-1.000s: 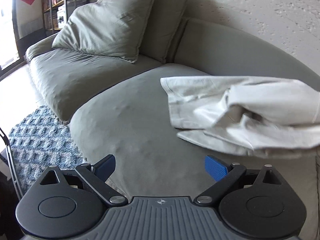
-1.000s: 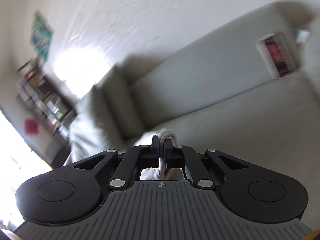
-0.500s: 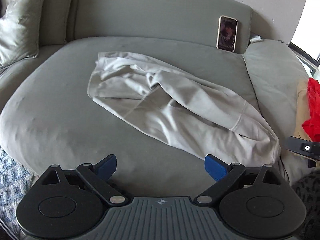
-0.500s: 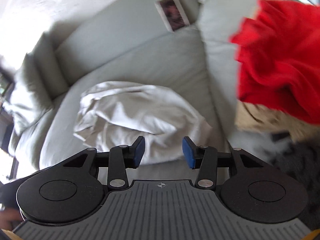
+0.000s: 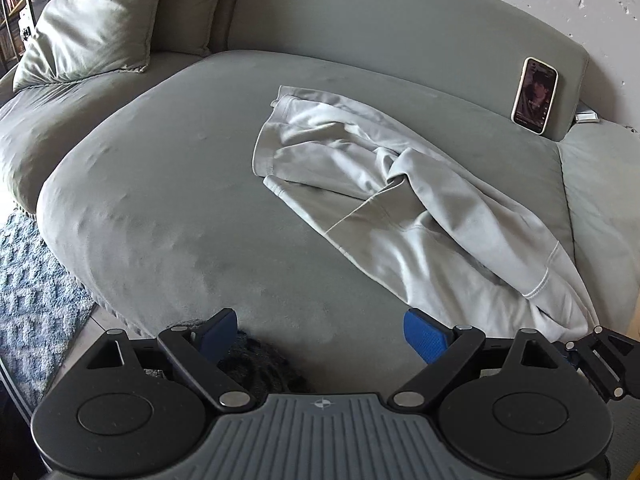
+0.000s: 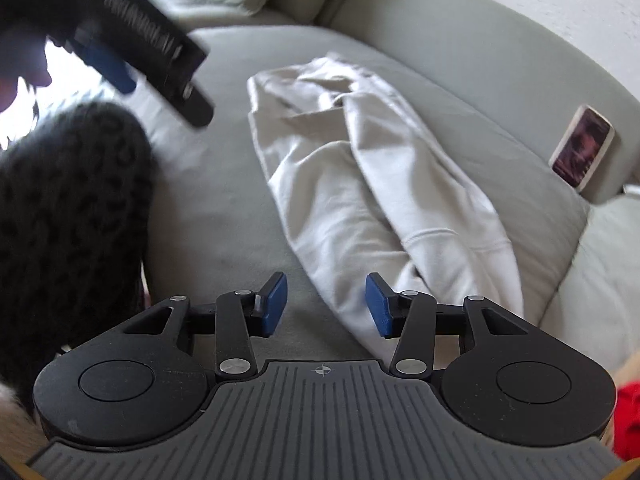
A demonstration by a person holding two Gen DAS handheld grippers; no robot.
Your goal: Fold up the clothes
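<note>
A pale grey-white garment (image 5: pixel 404 204) lies crumpled and loosely bunched on the grey sofa seat (image 5: pixel 180 184), stretching from the middle toward the near right edge. It also shows in the right wrist view (image 6: pixel 360 176). My left gripper (image 5: pixel 320 336) is open and empty, hovering over the seat's front edge, left of the garment's near end. My right gripper (image 6: pixel 326 306) is open and empty, just above the garment's near end. The left gripper (image 6: pixel 152 60) appears blurred at upper left in the right wrist view.
A phone (image 5: pixel 535 95) leans against the sofa backrest at right. A grey pillow (image 5: pixel 88 24) sits at the far left. A blue patterned rug (image 5: pixel 32 288) lies on the floor left. A dark leopard-print cloth (image 6: pixel 68 220) and red fabric (image 6: pixel 628 420) show near the right gripper.
My right gripper let go of the pale garment, which now lies on the seat, and it opened wider. Both grippers swung to face the garment; the left view shifted left.
</note>
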